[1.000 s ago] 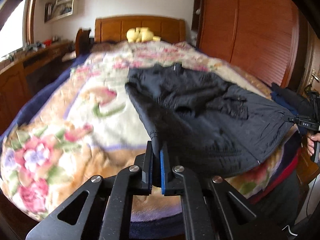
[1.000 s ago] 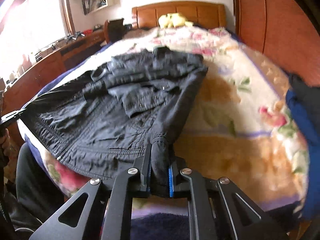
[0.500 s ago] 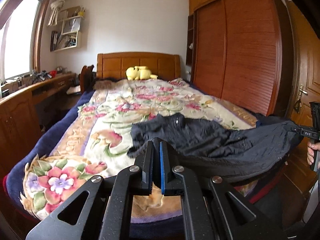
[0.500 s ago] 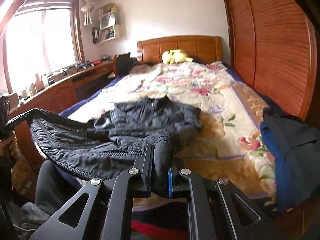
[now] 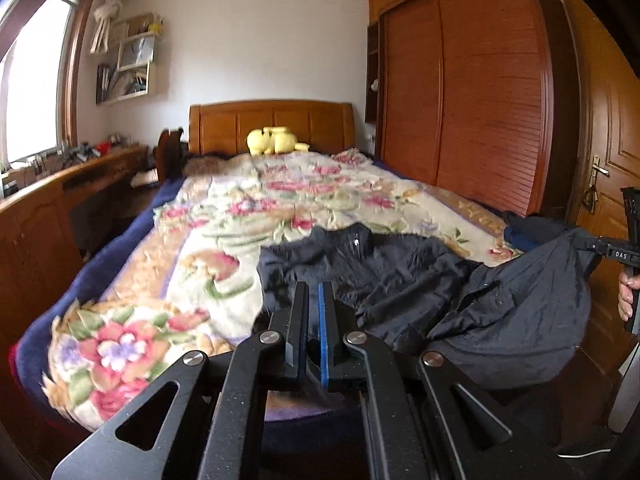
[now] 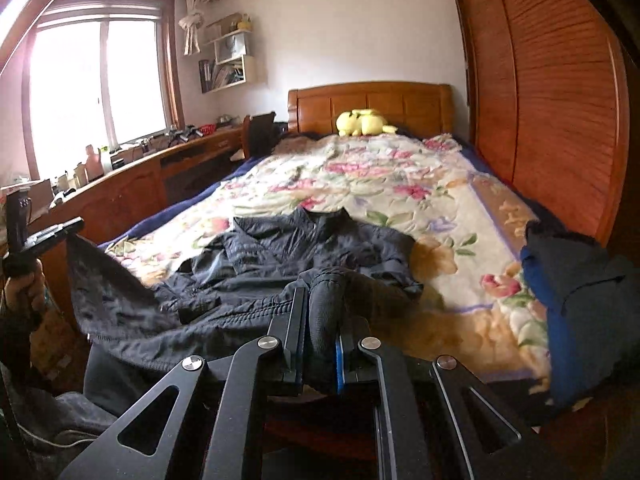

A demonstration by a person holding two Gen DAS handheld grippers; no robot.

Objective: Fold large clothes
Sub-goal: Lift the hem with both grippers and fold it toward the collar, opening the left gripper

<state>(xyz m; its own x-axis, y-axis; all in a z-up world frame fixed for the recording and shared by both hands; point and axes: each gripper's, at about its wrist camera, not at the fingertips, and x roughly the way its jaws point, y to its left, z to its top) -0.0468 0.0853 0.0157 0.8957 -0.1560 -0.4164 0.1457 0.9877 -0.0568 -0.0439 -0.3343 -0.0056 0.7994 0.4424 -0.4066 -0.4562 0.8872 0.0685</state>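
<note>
A black jacket [image 5: 400, 268] lies collar-away on the floral blanket [image 5: 224, 264] of the bed, its lower edge lifted off the foot of the bed. My left gripper [image 5: 314, 292] is shut on one corner of that hem; in the right wrist view the same left gripper [image 6: 74, 226] shows at the far left with the fabric hanging from it. My right gripper [image 6: 322, 300] is shut on a thick ribbed part of the jacket [image 6: 300, 240], seemingly a cuff or hem. In the left wrist view the right gripper [image 5: 588, 245] holds the far right corner, with a hand [image 5: 626, 296] on its handle.
A pile of dark and blue clothes [image 6: 572, 280] sits at the bed's right edge. A yellow plush toy [image 5: 276, 140] rests by the wooden headboard. A tall wooden wardrobe [image 5: 480, 100] and a door [image 5: 608, 184] stand to the right, a long cluttered desk [image 6: 120, 184] to the left.
Both grippers have risen and drawn back from the bed with the jacket in them. The hem now hangs stretched between them, and more of the room shows above the bed.
</note>
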